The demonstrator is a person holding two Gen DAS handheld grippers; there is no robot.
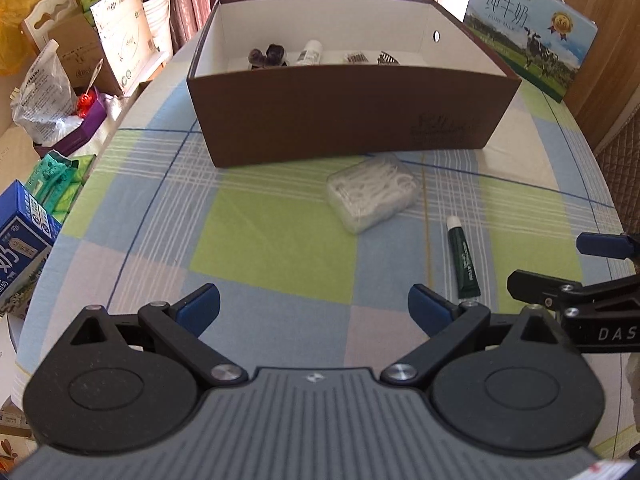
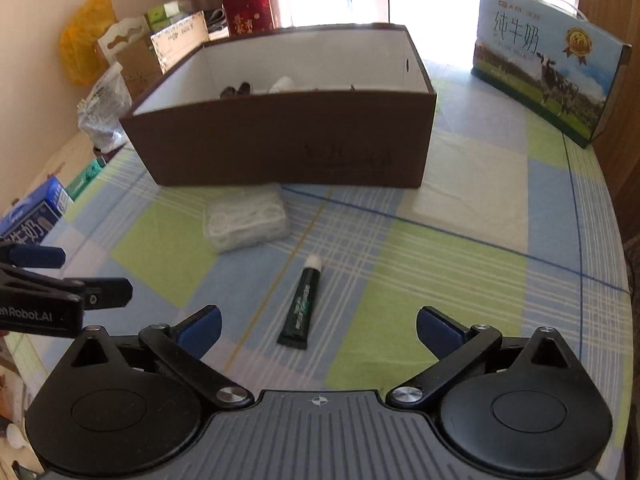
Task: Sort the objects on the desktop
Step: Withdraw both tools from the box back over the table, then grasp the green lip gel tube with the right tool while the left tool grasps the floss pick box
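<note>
Right wrist view looks down on a green tube [image 2: 301,303] with a white cap, lying flat on the checked tablecloth [image 2: 440,264] in front of the brown box [image 2: 288,140], well clear of its near wall. A clear case of floss picks [image 2: 246,220] sits between tube and box, just beside that wall. Inside the box lie a white bottle [image 1: 310,53] and small dark items [image 1: 267,56]. Right gripper [image 2: 318,330] hovers over the tube's near end, spread wide and empty. Left gripper [image 1: 314,308] is likewise spread, holding nothing. A milk carton [image 2: 548,64] stands right of the box.

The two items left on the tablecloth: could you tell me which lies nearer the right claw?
The green tube, just ahead of the right claw; the clear floss-pick box sits farther off.
</note>
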